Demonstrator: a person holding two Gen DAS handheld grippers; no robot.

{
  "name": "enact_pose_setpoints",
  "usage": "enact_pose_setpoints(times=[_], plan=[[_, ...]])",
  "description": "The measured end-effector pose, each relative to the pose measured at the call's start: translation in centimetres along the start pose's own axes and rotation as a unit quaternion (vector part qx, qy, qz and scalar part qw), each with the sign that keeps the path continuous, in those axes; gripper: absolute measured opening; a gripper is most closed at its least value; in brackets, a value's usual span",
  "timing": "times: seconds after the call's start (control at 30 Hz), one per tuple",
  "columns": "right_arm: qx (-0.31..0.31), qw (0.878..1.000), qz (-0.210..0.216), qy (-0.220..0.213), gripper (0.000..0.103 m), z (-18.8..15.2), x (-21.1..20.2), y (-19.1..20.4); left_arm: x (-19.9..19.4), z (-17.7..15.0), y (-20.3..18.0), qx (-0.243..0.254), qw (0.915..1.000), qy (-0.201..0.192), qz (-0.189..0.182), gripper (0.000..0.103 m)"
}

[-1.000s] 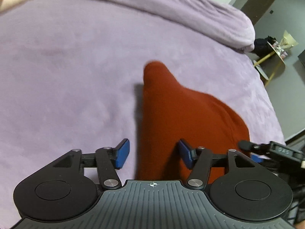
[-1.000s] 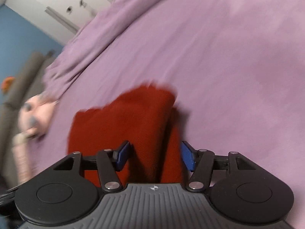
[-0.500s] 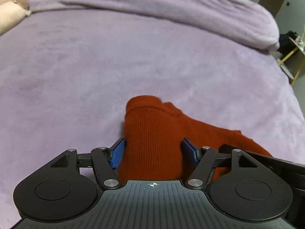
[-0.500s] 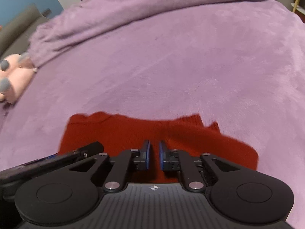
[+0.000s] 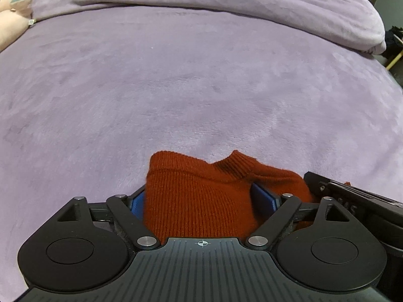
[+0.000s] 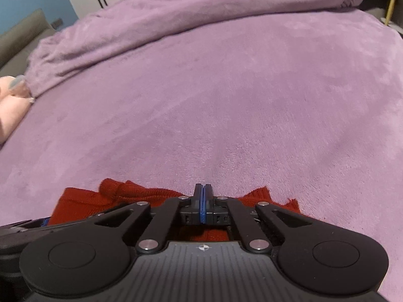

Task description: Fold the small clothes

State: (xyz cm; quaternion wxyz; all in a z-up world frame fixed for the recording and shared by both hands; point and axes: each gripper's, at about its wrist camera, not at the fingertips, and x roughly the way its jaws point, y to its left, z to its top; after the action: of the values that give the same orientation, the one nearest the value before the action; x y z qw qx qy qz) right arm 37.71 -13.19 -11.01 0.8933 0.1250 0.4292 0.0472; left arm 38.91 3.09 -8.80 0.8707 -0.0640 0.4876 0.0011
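Across the bed: your purple plush blanket fills both views, its nap mottled and soft, with a rolled fold along the far edge.
Far-left corner: you can see a pale pink plush toy lying on the blanket, partly cut off in both views.
Garment: your rust-red ribbed knit lies bunched on the blanket at the near edge, just in front of both tools.
Left view only: it shows you the knit's ribbed texture close up and a raised cuff-like edge; the other tool's black body sits at the far right.
Right view only: it shows you a blue wall, white cupboard doors and the knit's ragged right corner.
Left gripper: your 2 blue pads stand wide apart with the knit filling the gap between them; whether they press it, you cannot tell.
Right gripper: your 2 blue pads meet completely; whether cloth is caught between them is hidden.
Writing: you get faint embossed characters on the neighbouring tool in the left view, too blurred to read.
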Motion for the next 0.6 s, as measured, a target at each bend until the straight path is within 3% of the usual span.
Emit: enact_pose_setpoints(times=[0.13,0.2,0.23,0.27,0.33,0.4,0.43,0.47,0.6], plan=[[0.005,0.999,0.041,-0.021,0.002,-1.6,-4.8,-0.8,-1.2,-0.4,0.8,-0.013,0.9998,0.007,-0.009,0.090],[0.002,0.998,0.063,-0.031,0.005,-3.7,-7.9,-2.0,-3.0,-1.4,1.8,-0.024,0.9993,-0.008,-0.027,0.090],[0.003,0.997,0.060,-0.041,0.013,-4.9,-9.2,-2.7,-3.9,-2.0,2.2,-0.029,0.9989,-0.015,-0.034,0.090],[0.004,0.998,0.050,-0.048,0.032,-6.3,-10.8,-3.6,-5.3,-3.1,3.0,-0.039,0.9975,-0.028,-0.052,0.090],[0.022,0.997,0.045,-0.062,0.039,-9.2,-13.7,-5.6,-7.9,-5.3,4.5,-0.061,0.9931,-0.048,-0.088,0.089],[0.055,0.995,0.049,-0.068,0.056,-12.5,-16.5,-7.6,-10.7,-8.5,6.2,-0.076,0.9904,-0.058,-0.100,0.089],[0.088,0.990,0.075,-0.081,0.067,-14.5,-17.9,-9.0,-11.8,-10.1,6.8,-0.083,0.9902,-0.060,-0.095,0.088],[0.120,0.984,0.099,-0.082,0.070,-15.9,-18.8,-10.2,-13.0,-12.0,7.4,-0.087,0.9900,-0.064,-0.091,0.088],[0.232,0.957,0.166,-0.061,0.071,-19.9,-20.4,-13.3,-16.8,-18.6,8.4,-0.081,0.9908,-0.081,-0.072,0.088]])
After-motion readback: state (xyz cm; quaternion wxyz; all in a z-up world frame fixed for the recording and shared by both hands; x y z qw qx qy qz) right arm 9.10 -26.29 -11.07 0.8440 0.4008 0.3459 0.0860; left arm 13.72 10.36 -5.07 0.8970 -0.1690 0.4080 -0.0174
